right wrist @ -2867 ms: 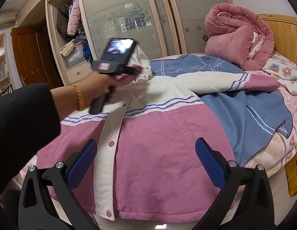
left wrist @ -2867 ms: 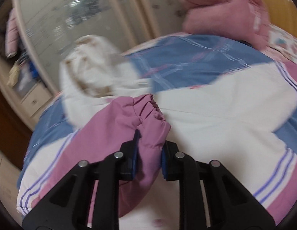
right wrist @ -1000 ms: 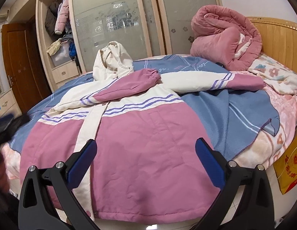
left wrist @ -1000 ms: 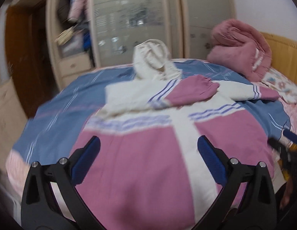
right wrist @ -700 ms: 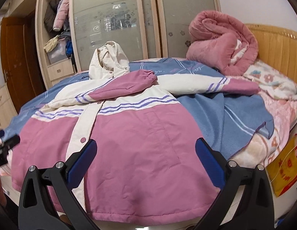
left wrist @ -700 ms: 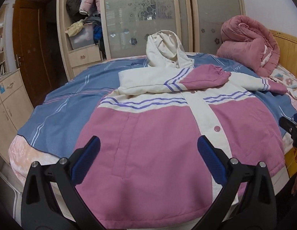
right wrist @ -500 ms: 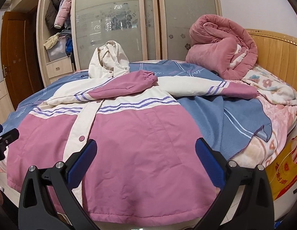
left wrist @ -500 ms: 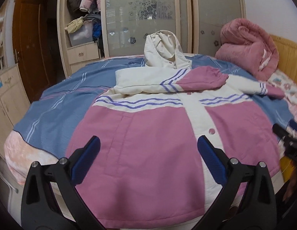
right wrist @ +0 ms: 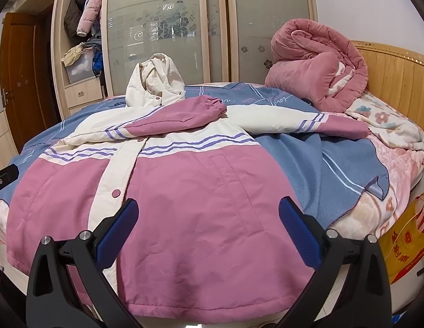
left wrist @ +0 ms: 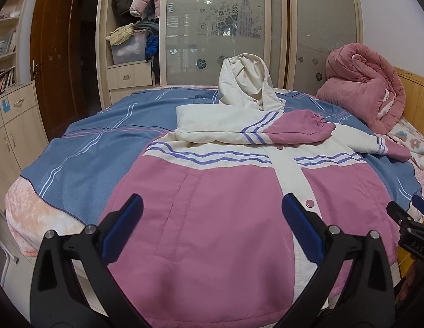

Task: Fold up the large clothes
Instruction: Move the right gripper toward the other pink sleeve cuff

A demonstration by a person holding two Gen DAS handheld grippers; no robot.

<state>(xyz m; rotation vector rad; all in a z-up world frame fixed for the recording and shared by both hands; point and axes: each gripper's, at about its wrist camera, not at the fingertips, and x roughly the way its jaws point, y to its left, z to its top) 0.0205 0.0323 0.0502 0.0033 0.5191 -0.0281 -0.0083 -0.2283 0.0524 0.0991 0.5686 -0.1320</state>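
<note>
Jacket (left wrist: 212, 218) lies front-up on the bed (left wrist: 34, 213), filling the lower centre of both frames; pink body, cream top w/ purple stripes, cream snap placket down the middle. Hem at the near bed edge, just past both sets of fingers. One sleeve (left wrist: 266, 127) is folded across the chest, pink cuff pointing frame-right, resting on the cream part. Other sleeve (right wrist: 307, 124) stretches out flat toward the right of frame in the right view, pink cuff on the floral quilt edge. Cream hood (left wrist: 244, 82) sits propped up at the far end, upper centre.

Left gripper (left wrist: 210, 227): fingers spread wide, nothing btwn them, held over the hem w/o touching that I can see. Right gripper (right wrist: 208, 225): same, wide apart, empty, over the hem's right part. Its tip also shows at right edge of left view.

Under the jacket: blue blanket (right wrist: 335, 164) w/ stripes, corner flipped at lower right. Pink duvet (right wrist: 316, 63) rolled up at upper right, against the headboard (right wrist: 398, 73). Wardrobe (right wrist: 168, 27) w/ frosted sliding doors behind the bed, open section at upper left w/ hung coats. Yellow bag (right wrist: 403, 243) at lower right beside the bed.
</note>
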